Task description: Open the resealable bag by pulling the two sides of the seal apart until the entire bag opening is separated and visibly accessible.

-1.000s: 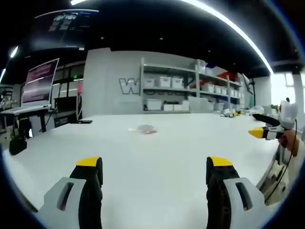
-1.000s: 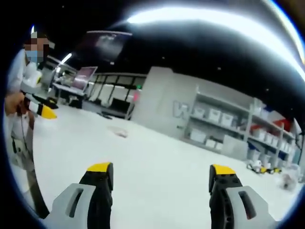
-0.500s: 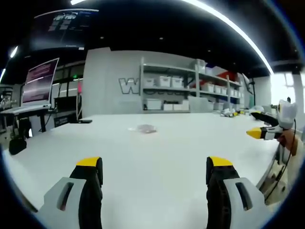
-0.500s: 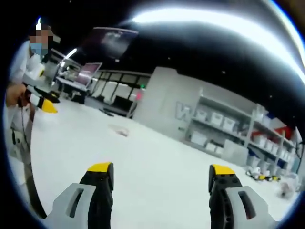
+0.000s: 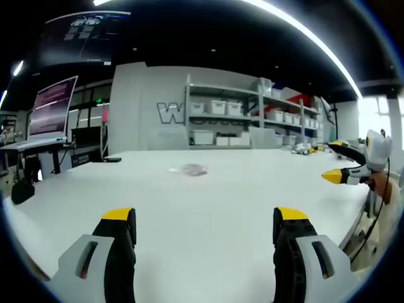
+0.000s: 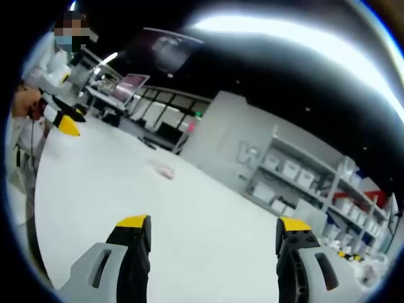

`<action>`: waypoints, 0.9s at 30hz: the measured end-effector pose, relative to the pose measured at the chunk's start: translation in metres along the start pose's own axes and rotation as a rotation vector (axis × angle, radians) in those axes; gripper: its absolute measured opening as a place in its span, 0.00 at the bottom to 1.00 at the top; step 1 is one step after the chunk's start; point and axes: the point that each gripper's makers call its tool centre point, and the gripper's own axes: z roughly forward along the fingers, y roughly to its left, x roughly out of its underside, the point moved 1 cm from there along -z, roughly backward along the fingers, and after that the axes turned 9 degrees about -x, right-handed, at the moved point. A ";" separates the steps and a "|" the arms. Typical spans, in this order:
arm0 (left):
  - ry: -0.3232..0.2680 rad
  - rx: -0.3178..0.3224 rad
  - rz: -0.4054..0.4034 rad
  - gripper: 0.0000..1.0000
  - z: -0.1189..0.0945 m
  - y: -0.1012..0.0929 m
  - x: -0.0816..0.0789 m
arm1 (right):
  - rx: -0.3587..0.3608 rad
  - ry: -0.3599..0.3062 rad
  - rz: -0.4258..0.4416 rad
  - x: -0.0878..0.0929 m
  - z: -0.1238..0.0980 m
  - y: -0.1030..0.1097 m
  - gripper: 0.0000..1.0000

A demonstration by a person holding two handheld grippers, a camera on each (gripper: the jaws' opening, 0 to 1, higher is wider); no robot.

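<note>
- Left hand-held gripper (image 5: 205,221) hovers low over the white worktop (image 5: 208,196), jaws spread wide, nothing between them.
- Right hand-held gripper (image 6: 213,230) is just as wide open and empty; it also shows at the left gripper view's right edge, yellow tips forward.
- The resealable bag (image 5: 192,169) lies flat mid-worktop, well apart from both.
- Shelves (image 5: 252,120) of bins stand behind.
</note>
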 end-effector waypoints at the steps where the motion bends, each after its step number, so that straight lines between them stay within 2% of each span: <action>1: 0.000 0.000 0.000 0.89 0.000 0.000 0.000 | -0.003 0.000 -0.005 0.000 0.001 0.000 0.81; 27: 0.001 -0.001 0.003 0.88 0.000 0.001 -0.001 | -0.080 0.002 -0.112 -0.010 0.028 0.009 0.79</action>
